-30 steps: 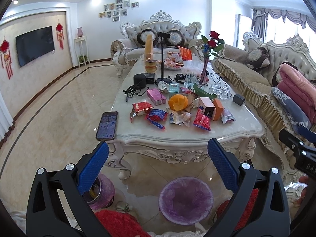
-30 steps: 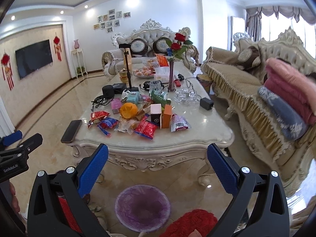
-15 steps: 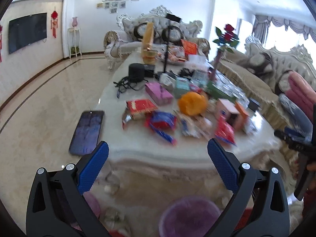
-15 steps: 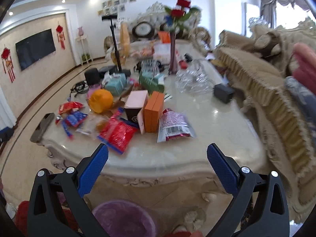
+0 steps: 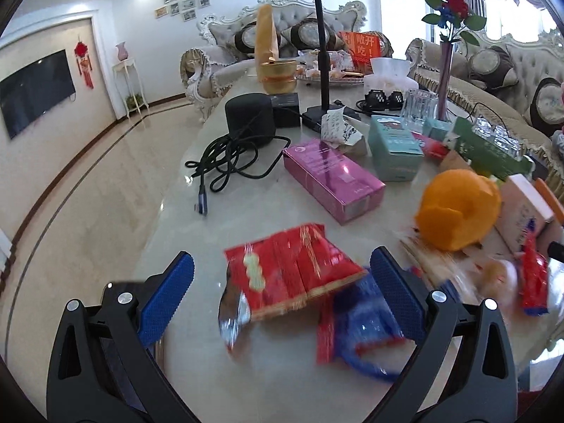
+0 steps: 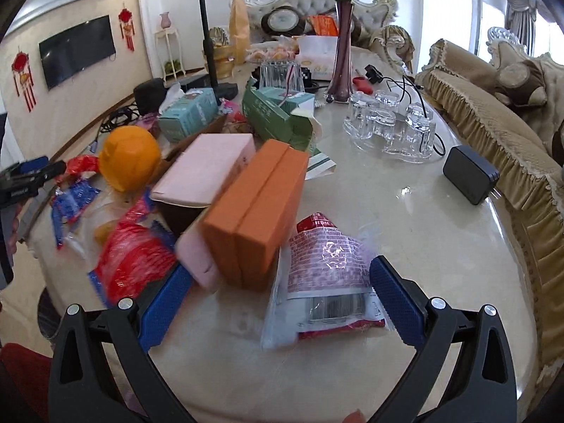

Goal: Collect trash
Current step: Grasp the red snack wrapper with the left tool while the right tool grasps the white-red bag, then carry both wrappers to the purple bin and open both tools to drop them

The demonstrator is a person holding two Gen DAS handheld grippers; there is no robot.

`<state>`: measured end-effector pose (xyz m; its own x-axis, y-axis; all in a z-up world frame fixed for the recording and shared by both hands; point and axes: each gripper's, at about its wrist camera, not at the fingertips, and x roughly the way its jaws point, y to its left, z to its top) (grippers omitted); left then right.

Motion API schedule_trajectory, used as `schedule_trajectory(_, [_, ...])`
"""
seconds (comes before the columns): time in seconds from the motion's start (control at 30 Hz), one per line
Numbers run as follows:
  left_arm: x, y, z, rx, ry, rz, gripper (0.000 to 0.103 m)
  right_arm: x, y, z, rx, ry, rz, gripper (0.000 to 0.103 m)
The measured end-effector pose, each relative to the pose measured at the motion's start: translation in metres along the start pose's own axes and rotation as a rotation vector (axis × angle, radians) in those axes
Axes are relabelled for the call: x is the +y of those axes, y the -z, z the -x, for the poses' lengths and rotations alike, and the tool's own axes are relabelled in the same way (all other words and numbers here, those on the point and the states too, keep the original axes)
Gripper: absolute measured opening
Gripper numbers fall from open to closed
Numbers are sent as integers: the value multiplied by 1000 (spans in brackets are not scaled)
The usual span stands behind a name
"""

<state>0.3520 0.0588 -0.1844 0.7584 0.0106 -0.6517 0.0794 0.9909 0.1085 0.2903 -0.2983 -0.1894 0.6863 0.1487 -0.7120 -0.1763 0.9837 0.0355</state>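
My left gripper (image 5: 282,296) is open just above the table, its jaws either side of a red snack wrapper (image 5: 292,271); a blue wrapper (image 5: 363,324) lies to its right. My right gripper (image 6: 280,299) is open over a red-and-white foil packet (image 6: 324,271) beside an orange box (image 6: 261,211) and a pink box (image 6: 208,169). More wrappers lie at the left: a red one (image 6: 130,261) and a blue one (image 6: 70,201). An orange crumpled bag (image 5: 458,208) sits on the table.
The marble table (image 6: 405,218) also holds a pink carton (image 5: 331,176), teal box (image 5: 393,148), green carton (image 6: 275,116), black speaker with cable (image 5: 248,120), glass cups (image 6: 391,123), black adapter (image 6: 470,174), vase (image 6: 342,53) and phone stand (image 5: 320,35). Sofas flank it.
Both grippers have moved forward and down from beyond the table's end to just over the trash on it. The purple bin on the floor has left view. Both stay open.
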Motion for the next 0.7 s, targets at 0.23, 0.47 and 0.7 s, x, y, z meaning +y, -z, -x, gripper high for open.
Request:
schedule_trajectory(0.23, [-1, -3, -23, 12, 0, -1, 97, -17, -6, -13, 0, 22, -13, 95])
schedule_trajectory(0.47, [-14, -5, -43, 84, -42, -39, 61, -20, 4, -16, 29, 63, 41, 92])
schedule_trajectory(0.7, [-15, -6, -45, 99, -50, -63, 32, -43, -1, -12, 39, 96, -44, 26])
